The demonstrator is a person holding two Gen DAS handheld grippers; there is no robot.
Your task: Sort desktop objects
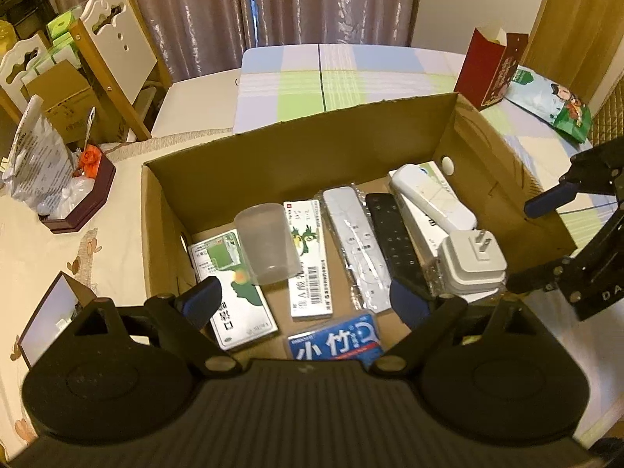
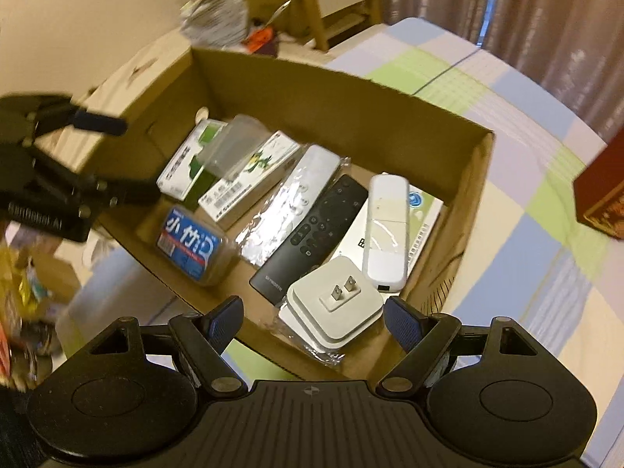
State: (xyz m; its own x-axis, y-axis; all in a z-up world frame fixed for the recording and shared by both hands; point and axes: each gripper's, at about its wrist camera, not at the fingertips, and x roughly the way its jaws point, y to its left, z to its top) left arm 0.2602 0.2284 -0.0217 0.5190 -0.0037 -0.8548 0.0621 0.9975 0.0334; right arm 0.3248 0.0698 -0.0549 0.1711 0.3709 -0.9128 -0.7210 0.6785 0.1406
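Both grippers hang spread and empty above the box (image 1: 296,148): left gripper (image 1: 308,302) at its near edge, right gripper (image 2: 314,321) over the charger (image 2: 335,316). Brown, open-topped cardboard, the box holds a clear cup (image 1: 269,245) lying on two medicine cartons at its left, a blue packet (image 2: 191,247), a bagged white remote (image 2: 288,206), a black remote (image 2: 312,234) marked SKYWORTH, and a white handset (image 2: 386,230) on a carton by the right wall. It sits on a pastel checked cloth (image 1: 351,74). Curtains (image 1: 312,0) and chairs (image 1: 117,50) stand beyond.
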